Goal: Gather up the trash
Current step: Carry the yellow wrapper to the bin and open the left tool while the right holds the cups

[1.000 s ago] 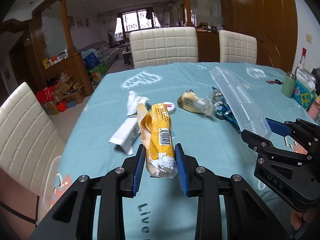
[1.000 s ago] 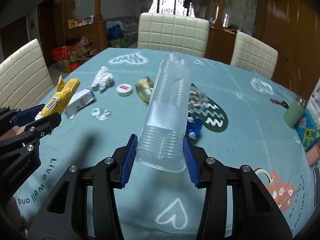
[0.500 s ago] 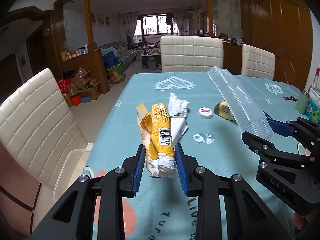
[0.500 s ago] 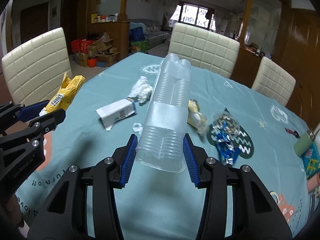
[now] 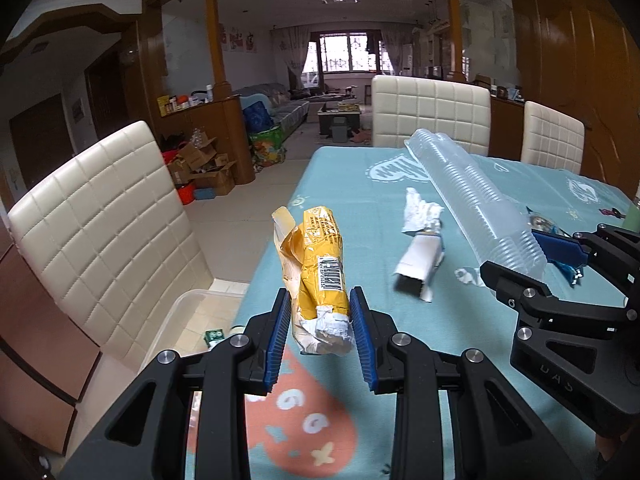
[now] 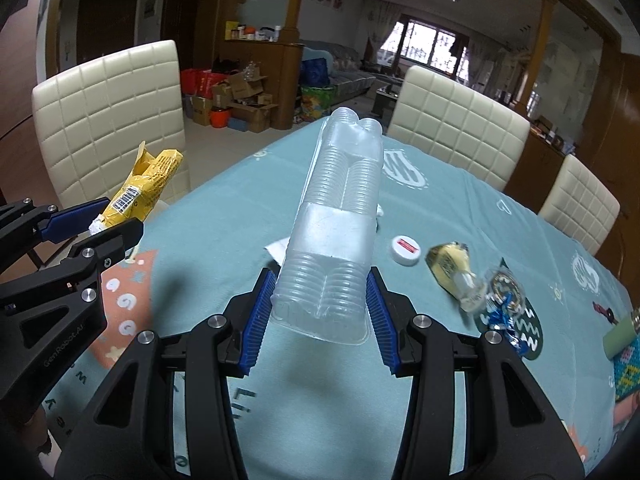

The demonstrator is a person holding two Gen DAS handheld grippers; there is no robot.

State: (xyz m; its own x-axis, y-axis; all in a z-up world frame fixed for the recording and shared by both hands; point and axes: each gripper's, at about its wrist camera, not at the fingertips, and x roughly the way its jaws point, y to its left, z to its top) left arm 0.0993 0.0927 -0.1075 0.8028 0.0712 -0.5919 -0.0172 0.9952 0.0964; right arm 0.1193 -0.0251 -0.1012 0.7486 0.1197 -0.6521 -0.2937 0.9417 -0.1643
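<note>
Two pieces of trash are off the table [image 5: 352, 184], one in each gripper. The yellow wrapper [image 5: 320, 268] is crumpled, with a barcode label on its side, a torn pale flap at its far end and a white crushed end nearest the camera; the left gripper [image 5: 320, 332] clamps that near end between its blue pads, jaws narrow, above the table's left edge. The clear plastic cup sleeve [image 6: 340, 216] is long, ribbed and transparent, with a plain band across its middle; the right gripper [image 6: 320, 316] is closed on its near end, jaws at moderate width, the sleeve projecting forward and upward above the tablecloth. Both grippers point forward and downward, side by side and apart, the left one nearer the table's left edge. The left wrist view alone shows a clear plastic bin [image 5: 188, 320] on the floor beside the left edge, next to a cream chair [image 5: 104, 224], plus a crumpled white tissue [image 5: 420, 212] and a white carton [image 5: 420, 264] lying on the cloth. The right wrist view alone shows a white bottle cap [image 6: 406, 250], a gold foil wrapper [image 6: 450, 268] and a blue foil wrapper [image 6: 504, 312] on the cloth toward the right side, and a green cup [image 6: 624, 336] near the right edge.
</note>
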